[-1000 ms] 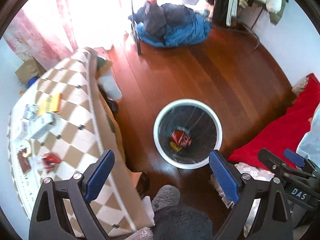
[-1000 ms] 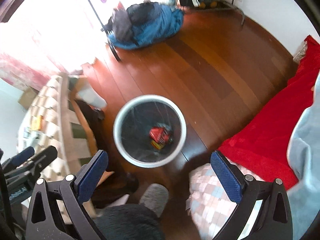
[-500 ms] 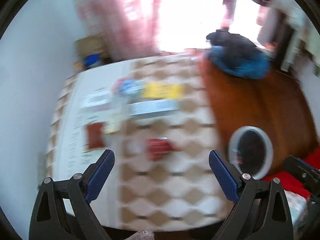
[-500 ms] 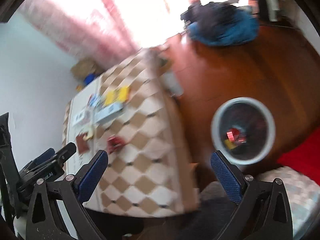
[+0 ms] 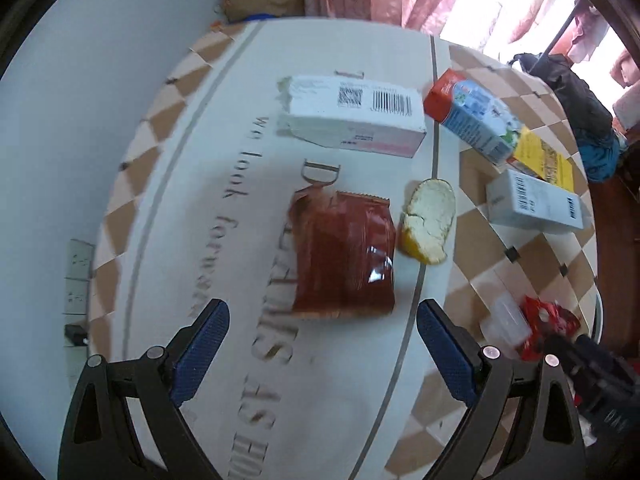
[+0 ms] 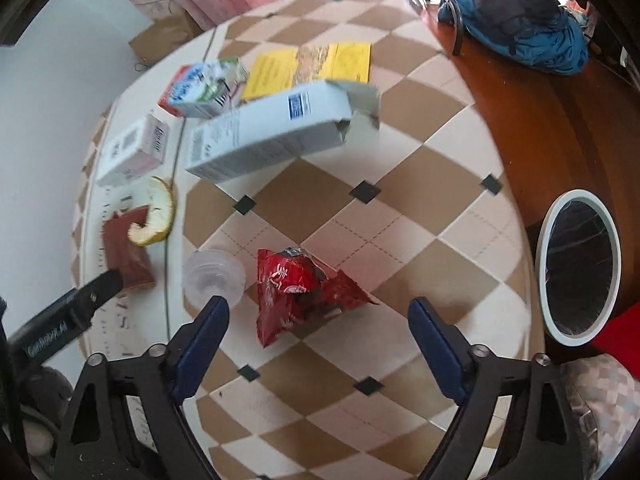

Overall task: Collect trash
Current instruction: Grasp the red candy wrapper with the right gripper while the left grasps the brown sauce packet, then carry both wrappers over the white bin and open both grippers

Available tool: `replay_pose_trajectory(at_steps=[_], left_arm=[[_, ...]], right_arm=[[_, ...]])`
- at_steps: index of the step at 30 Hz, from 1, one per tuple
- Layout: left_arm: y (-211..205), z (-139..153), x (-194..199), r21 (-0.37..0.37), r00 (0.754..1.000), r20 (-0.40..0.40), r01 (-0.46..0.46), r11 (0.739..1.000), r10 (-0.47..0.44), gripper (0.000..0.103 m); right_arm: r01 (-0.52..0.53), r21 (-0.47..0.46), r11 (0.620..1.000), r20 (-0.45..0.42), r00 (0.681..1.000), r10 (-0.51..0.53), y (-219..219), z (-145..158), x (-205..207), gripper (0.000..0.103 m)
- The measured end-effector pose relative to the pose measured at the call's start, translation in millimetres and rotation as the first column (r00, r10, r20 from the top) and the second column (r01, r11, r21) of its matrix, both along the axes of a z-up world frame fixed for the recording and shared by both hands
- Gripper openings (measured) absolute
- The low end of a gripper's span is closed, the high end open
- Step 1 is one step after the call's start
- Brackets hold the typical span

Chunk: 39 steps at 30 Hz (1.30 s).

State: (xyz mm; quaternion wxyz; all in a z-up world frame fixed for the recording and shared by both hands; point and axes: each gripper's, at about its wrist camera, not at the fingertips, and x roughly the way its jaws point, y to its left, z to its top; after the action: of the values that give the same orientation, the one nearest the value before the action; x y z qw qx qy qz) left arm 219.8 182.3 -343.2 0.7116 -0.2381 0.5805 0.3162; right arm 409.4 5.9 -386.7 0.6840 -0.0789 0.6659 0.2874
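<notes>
My left gripper (image 5: 322,344) is open above the table, just short of a flat brown-red wrapper (image 5: 343,252). A piece of orange peel (image 5: 430,220) lies to the right of that wrapper. My right gripper (image 6: 318,336) is open too, with a crumpled red snack bag (image 6: 304,286) lying between and ahead of its fingers. A clear plastic cup (image 6: 214,276) lies on its side by the right gripper's left finger. The white-rimmed trash bin (image 6: 578,262) stands on the floor to the right of the table.
Several cartons lie further back on the checked tablecloth (image 6: 400,216): a white box (image 5: 352,114), a blue milk carton (image 5: 474,114), a yellow box (image 6: 308,64) and a long open white box (image 6: 272,136). A blue bundle of clothes (image 6: 520,28) sits on the wooden floor.
Both grippers have swung from over the trash bin to the left and down over the table. The trash on the table now fills both views, and the bin sits at the right edge.
</notes>
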Motion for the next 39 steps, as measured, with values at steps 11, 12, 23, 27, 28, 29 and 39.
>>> replay_pose_trajectory(at_steps=[11,12,23,27,28,29,39], left_arm=[[12,-28,14,-0.006,1.0,-0.011,0.024,1.0,-0.024,0.055],[12,-27,11,-0.004,1.0,-0.009,0.021,1.0,-0.021,0.054],[-36,28,-35,0.137,0.999,0.033,0.009,0.991,-0.014,0.054],[-61,79,-38,0.193,0.994,0.101,0.028,0.981,-0.048,0.054],[-66,92,-36,0.205,0.991,0.119,0.034,0.978,-0.059,0.054],[-71,102,-33,0.216,0.988,0.141,0.039,0.976,-0.071,0.054],[-177,194,27,0.276,0.914,0.299,0.192,0.942,-0.275,0.054]], right_arm=[[-0.019,-0.009,1.0,0.032,0.999,0.019,9,-2,-7,0.054],[-0.025,-0.005,1.0,0.036,0.999,0.025,8,-1,-8,0.053],[-0.027,0.095,0.995,0.08,0.997,0.019,-20,51,-14,0.051],[-0.016,0.158,0.987,0.119,0.993,-0.003,-43,89,-12,0.051],[-0.01,0.179,0.984,0.132,0.991,-0.014,-52,102,-10,0.051],[-0.007,0.192,0.981,0.141,0.99,-0.02,-57,110,-8,0.051],[0.113,0.327,0.938,0.215,0.958,-0.19,-186,189,39,0.051]])
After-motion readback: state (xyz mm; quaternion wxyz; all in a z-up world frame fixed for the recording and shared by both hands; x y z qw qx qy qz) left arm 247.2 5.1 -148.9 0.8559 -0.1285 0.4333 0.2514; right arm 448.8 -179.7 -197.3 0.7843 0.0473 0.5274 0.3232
